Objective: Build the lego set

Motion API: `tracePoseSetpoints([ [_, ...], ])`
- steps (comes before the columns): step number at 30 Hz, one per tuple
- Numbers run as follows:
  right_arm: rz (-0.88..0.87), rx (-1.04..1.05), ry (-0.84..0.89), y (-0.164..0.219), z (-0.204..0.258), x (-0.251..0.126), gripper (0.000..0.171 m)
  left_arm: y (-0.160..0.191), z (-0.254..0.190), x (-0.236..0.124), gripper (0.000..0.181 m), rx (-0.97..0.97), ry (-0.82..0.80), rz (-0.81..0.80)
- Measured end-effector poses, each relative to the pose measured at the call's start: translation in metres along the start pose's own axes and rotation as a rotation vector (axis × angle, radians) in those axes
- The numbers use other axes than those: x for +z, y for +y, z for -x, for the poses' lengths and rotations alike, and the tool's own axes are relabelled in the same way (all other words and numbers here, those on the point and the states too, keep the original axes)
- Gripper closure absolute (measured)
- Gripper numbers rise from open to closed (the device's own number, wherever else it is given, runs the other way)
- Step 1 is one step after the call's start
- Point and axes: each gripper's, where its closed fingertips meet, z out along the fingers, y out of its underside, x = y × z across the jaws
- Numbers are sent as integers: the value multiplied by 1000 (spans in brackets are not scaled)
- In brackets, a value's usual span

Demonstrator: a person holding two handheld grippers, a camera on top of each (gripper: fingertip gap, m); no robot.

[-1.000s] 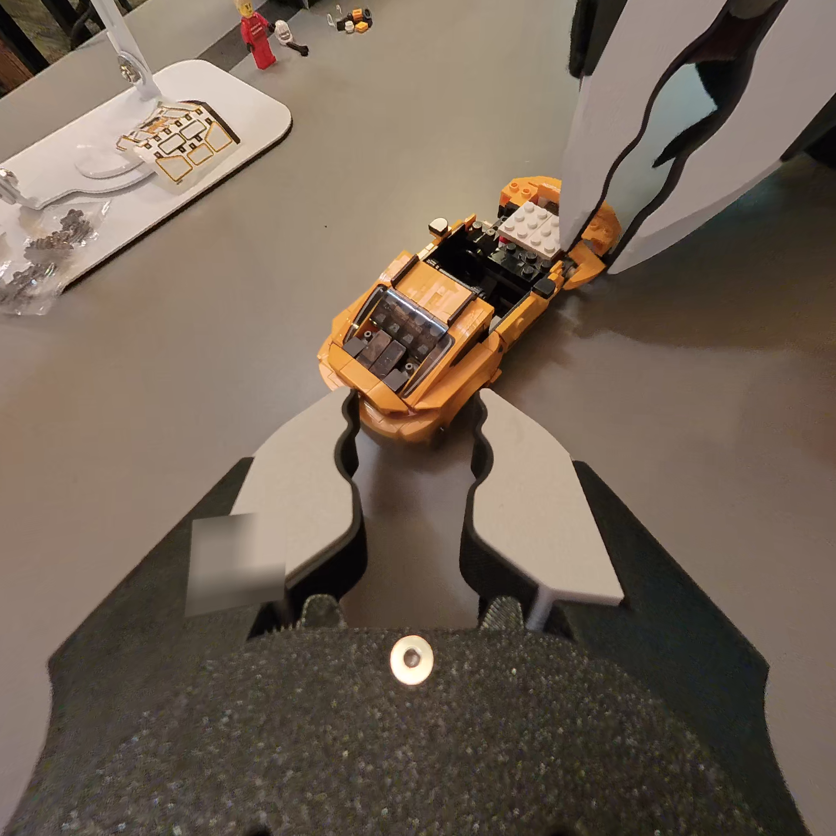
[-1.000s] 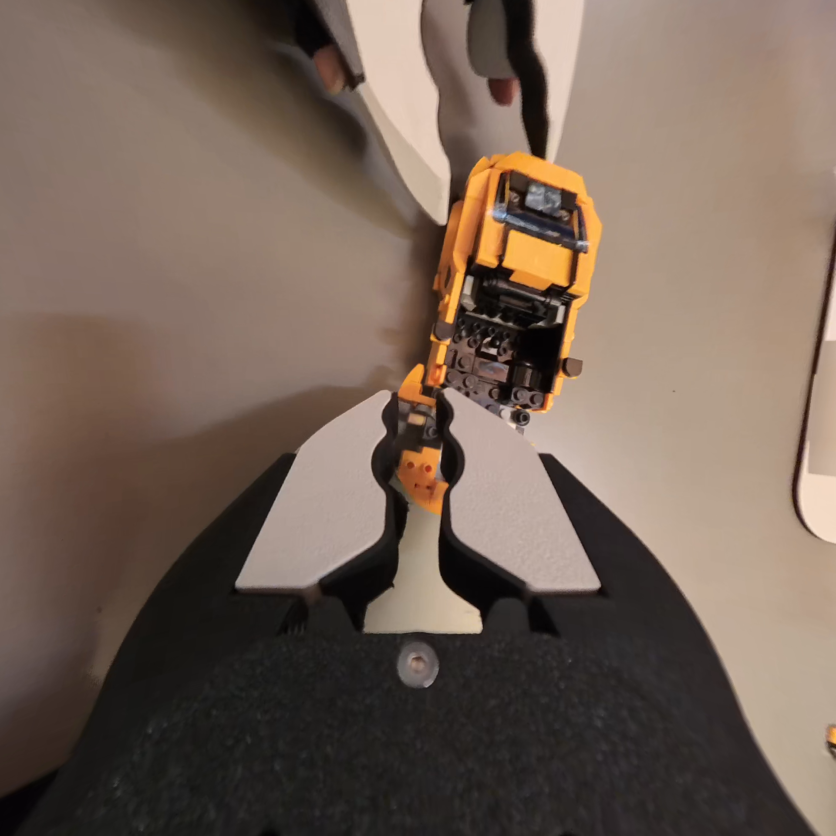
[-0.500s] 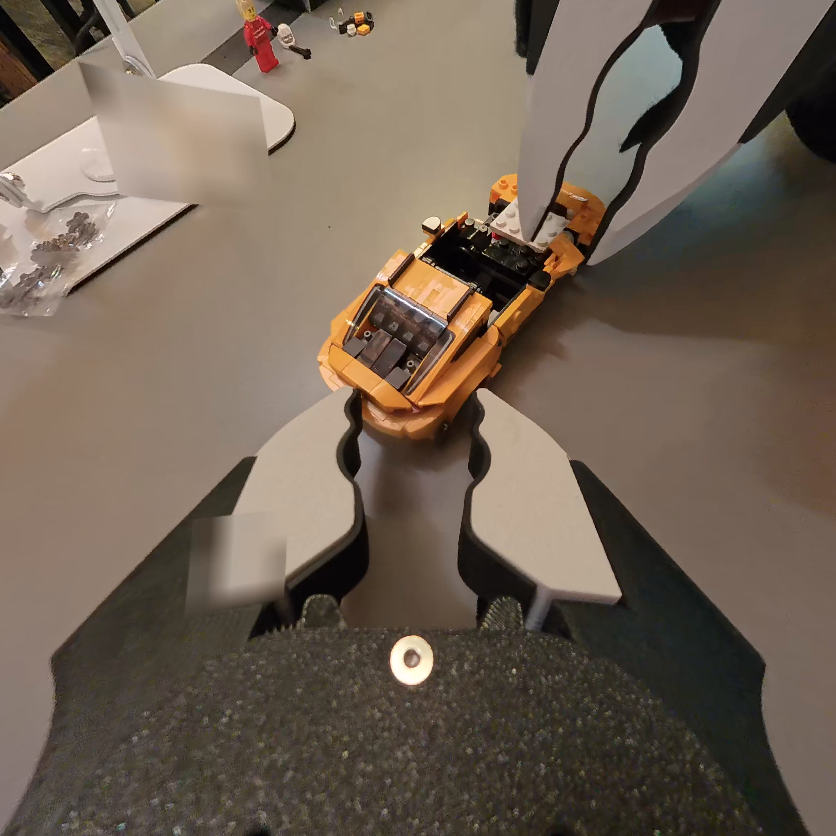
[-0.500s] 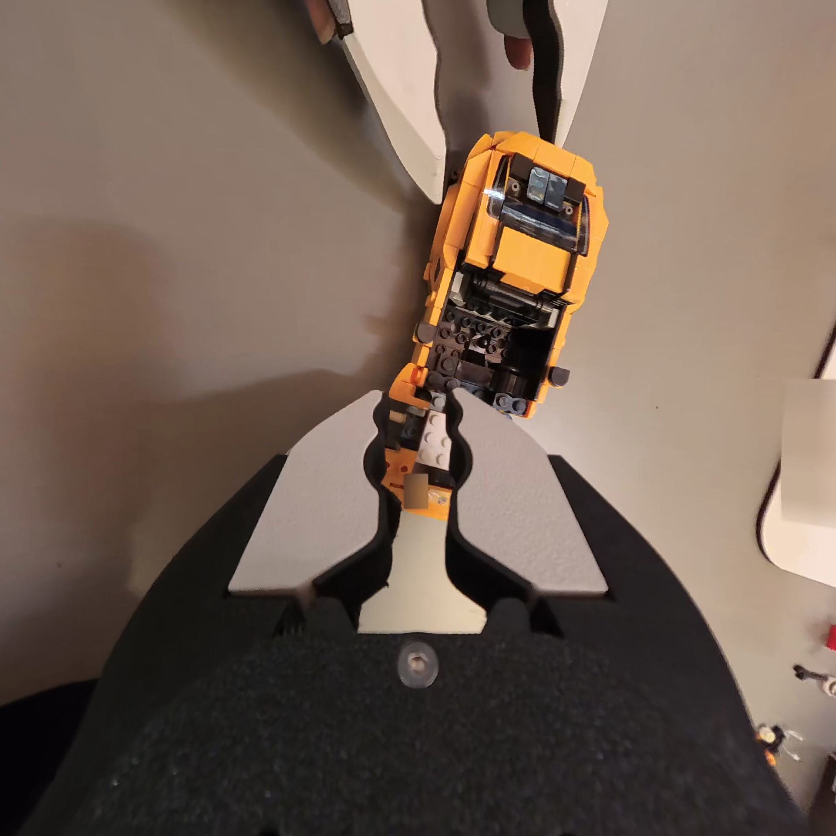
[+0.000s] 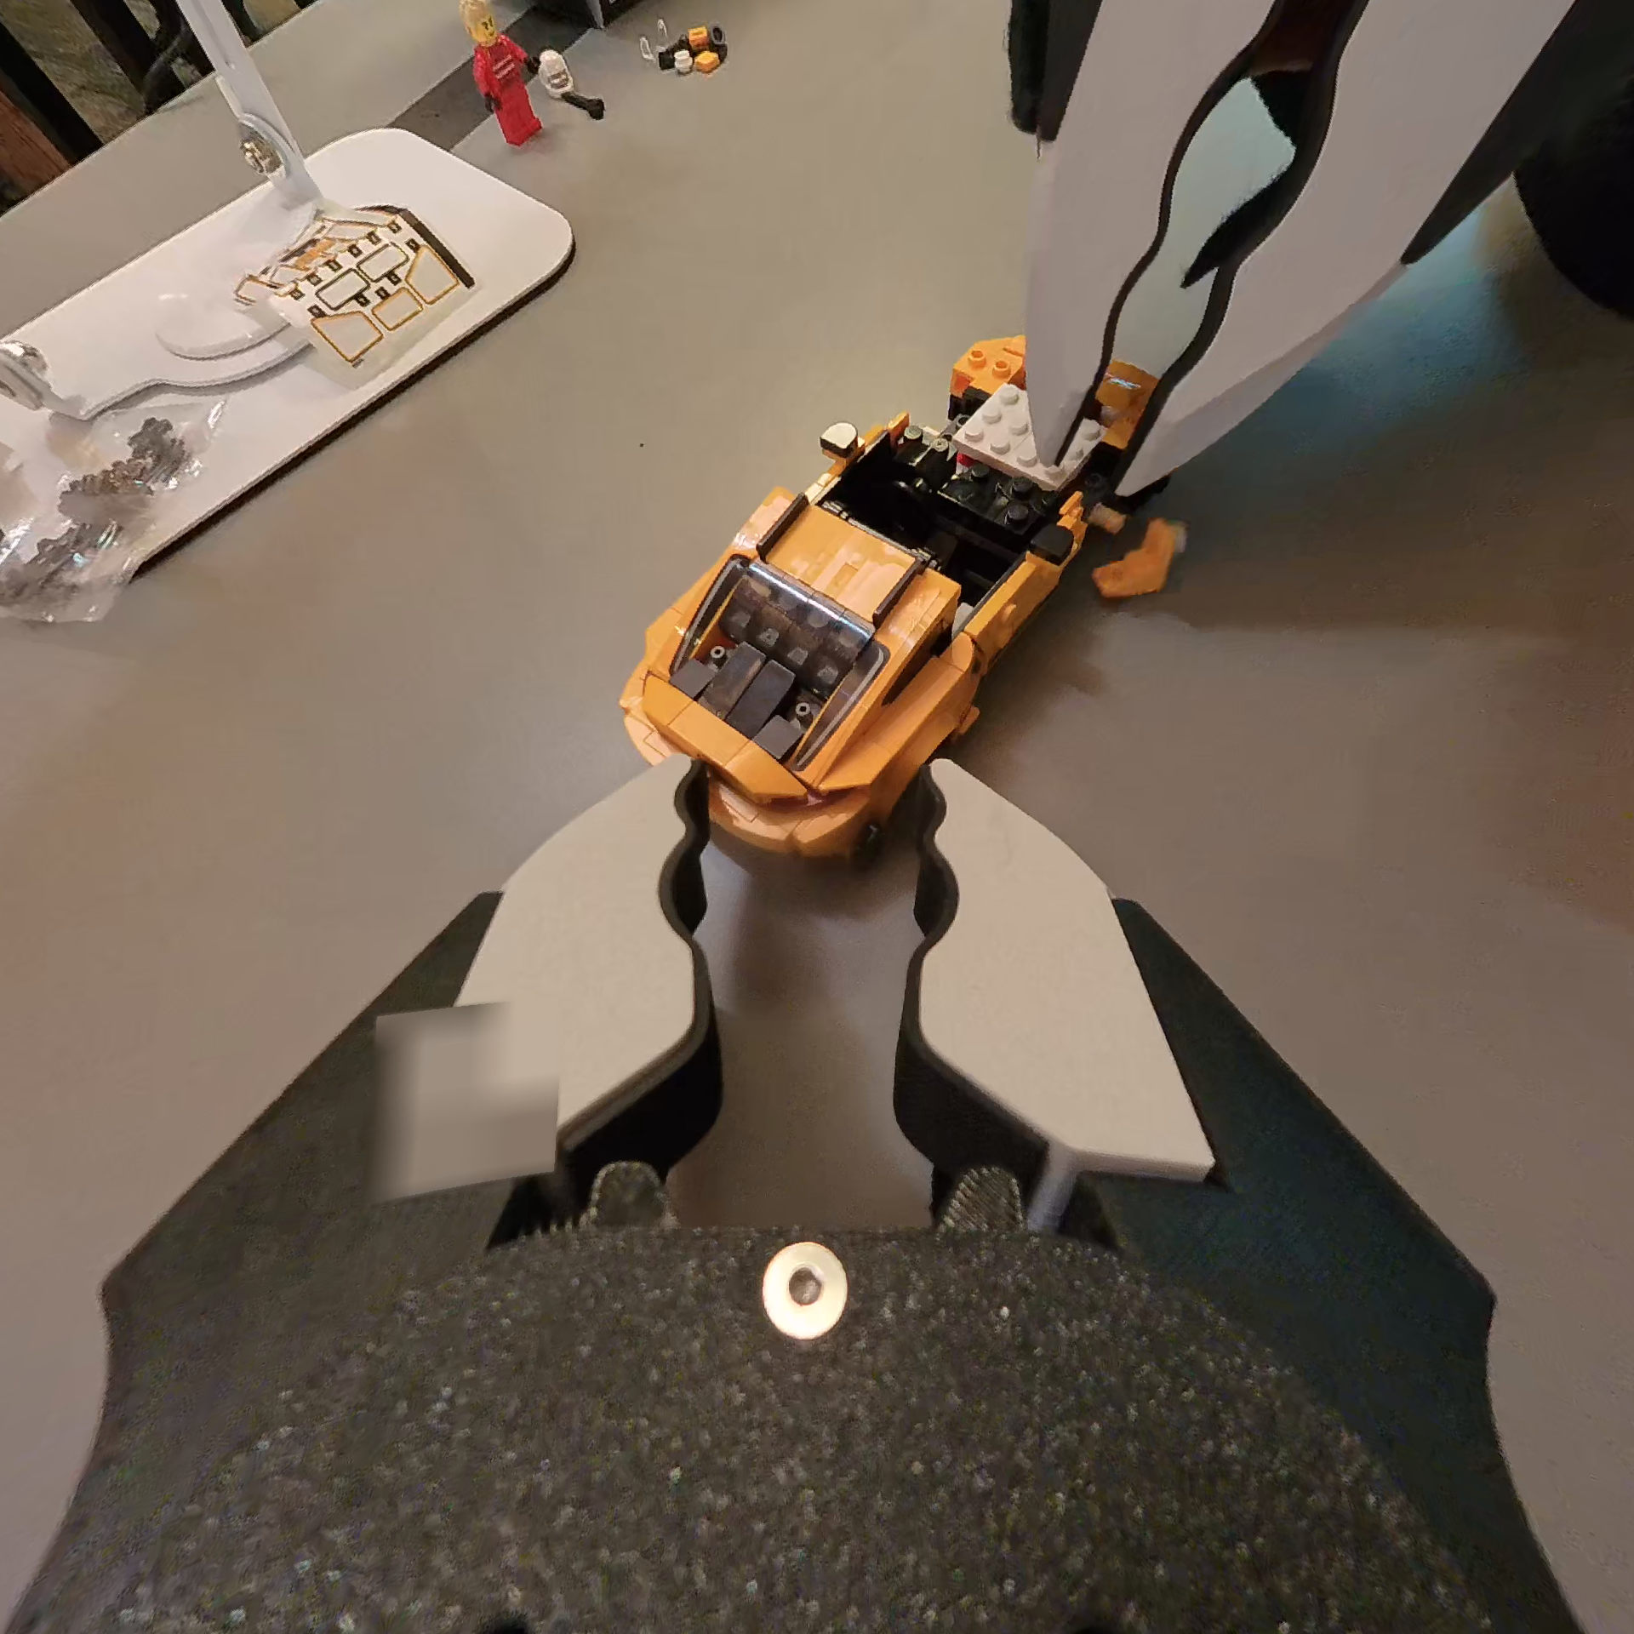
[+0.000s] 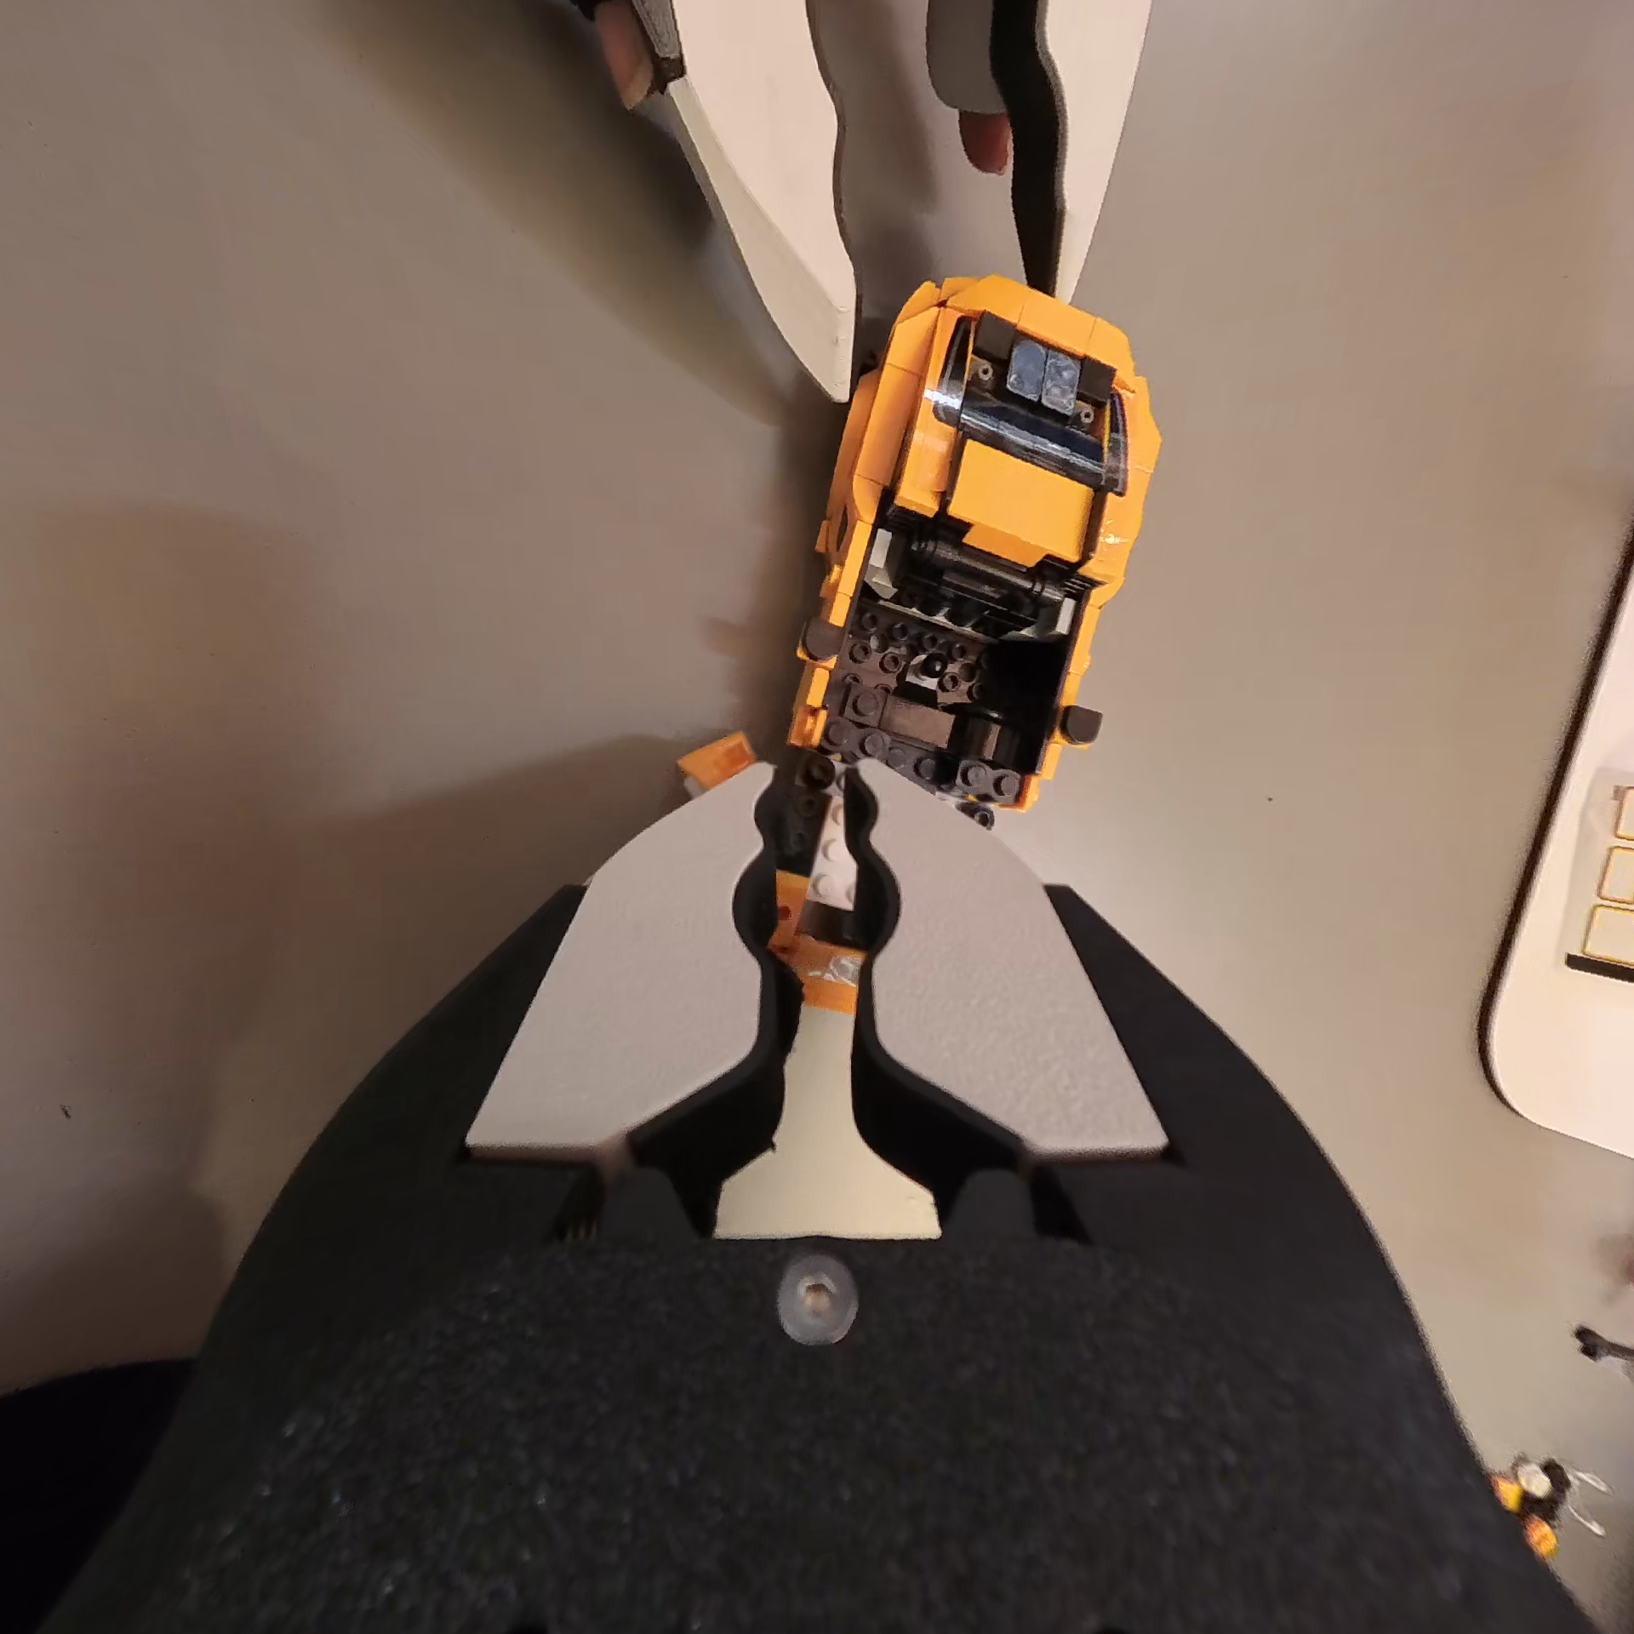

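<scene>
An orange lego car (image 5: 840,637) with an open black cabin sits on the grey table. My left gripper (image 5: 805,787) brackets its nose, with both fingertips against the front end. It also shows at the top of the right wrist view (image 6: 946,345). My right gripper (image 6: 813,787) is nearly closed on the car's rear section, a light grey studded plate (image 6: 831,871) with orange parts. In the left wrist view the right gripper (image 5: 1114,442) comes down from above onto that plate (image 5: 1008,424). A loose orange piece (image 5: 1136,566) lies on the table beside the rear; it also shows in the right wrist view (image 6: 721,760).
A white board (image 5: 495,221) with a stand, a sticker sheet (image 5: 354,283) and a clear bag of small parts (image 5: 80,513) is at the far left. A red minifigure (image 5: 504,80) and small loose pieces (image 5: 694,53) lie at the far edge. The board edge (image 6: 1556,973) shows on the right. There is about 10 centimeters between the tips of the two grippers.
The right gripper has shifted across the car's rear onto the grey plate. An orange piece has come off the rear and now lies on the table. The left gripper has stayed at the nose.
</scene>
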Motion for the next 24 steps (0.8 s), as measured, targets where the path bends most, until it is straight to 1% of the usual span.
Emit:
tracePoseSetpoints([
  [1,4,-1,0,0,1,1,160,0,0,0,137,0,0,0],
  [6,-13,-1,16,0,0,-8,160,0,0,0,137,1,1,0],
  [10,-4,-11,-11,4,16,-17,159,0,0,0,137,5,0,1],
  [15,38,25,-2,14,39,-4,158,0,0,0,138,13,-3,3],
  [18,38,70,28,17,37,1,157,1,1,-1,138,27,-11,6],
  [24,43,90,33,16,36,7,165,2,3,-1,139,44,-23,10],
])
